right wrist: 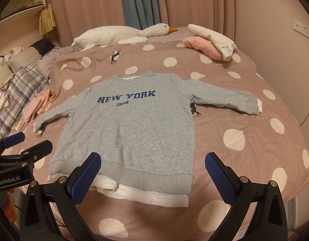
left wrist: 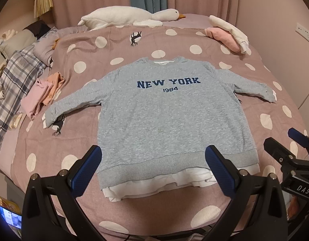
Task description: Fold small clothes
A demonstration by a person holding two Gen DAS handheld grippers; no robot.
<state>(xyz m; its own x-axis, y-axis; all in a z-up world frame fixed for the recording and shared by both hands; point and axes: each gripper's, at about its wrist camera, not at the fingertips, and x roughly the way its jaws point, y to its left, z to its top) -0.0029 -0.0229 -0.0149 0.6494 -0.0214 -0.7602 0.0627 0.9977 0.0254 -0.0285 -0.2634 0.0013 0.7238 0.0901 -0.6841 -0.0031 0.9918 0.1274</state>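
A small grey sweatshirt (left wrist: 166,116) (right wrist: 130,128) printed NEW YORK 1984 lies flat and face up on the bed, sleeves spread to both sides, its white hem nearest me. My left gripper (left wrist: 154,166) hovers open just above that hem, its blue pads straddling the lower body. My right gripper (right wrist: 153,170) is open too, near the hem's right corner, with nothing between its fingers. Each gripper shows at the edge of the other's view: the right gripper (left wrist: 290,146) and the left gripper (right wrist: 22,142).
The bed carries a pink cover (left wrist: 194,206) with white dots. Folded pink and orange clothes (left wrist: 44,92) lie left of the sweatshirt. A pink and white bundle (left wrist: 228,34) sits at the far right. A plush goose (left wrist: 130,17) lies along the back, a plaid blanket (left wrist: 16,84) at left.
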